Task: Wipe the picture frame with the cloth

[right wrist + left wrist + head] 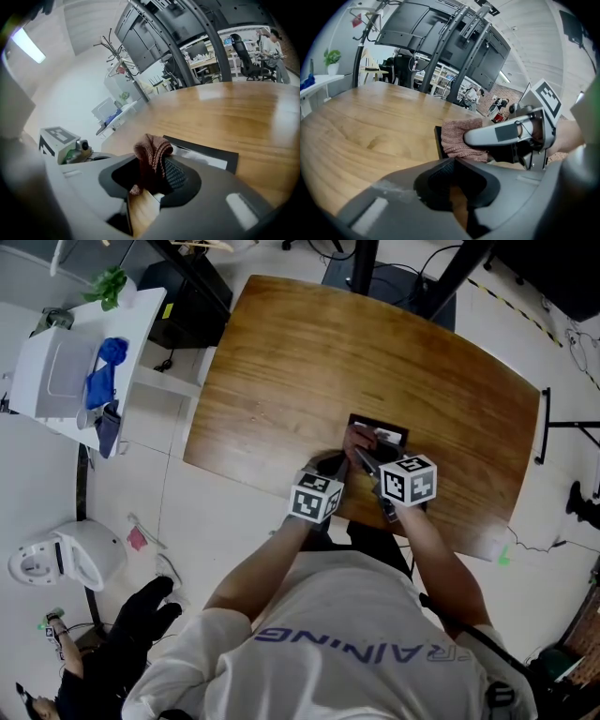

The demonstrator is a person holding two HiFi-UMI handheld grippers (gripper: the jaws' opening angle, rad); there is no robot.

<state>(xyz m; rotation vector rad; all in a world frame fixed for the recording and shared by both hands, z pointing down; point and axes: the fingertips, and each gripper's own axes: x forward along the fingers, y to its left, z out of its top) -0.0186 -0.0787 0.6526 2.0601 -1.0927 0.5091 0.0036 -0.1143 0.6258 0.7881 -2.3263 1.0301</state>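
So, the black picture frame (pixel 386 435) lies flat on the wooden table (pixel 309 362), close to its near edge. Over the frame's left end sits the pinkish knit cloth (pixel 152 152), pinched between the closed jaws of the right gripper (pixel 152 176). Just left of that, the left gripper (pixel 452 161) is held low by the frame's near-left corner, its jaws together with nothing between them

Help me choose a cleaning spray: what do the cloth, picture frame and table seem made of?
Cloth: pinkish-brown knit, ribbed stitches showing; likely cotton or wool. Picture frame: matte black border, plastic or painted wood, unclear. Table: wood or veneer, visible grain, slight sheen.
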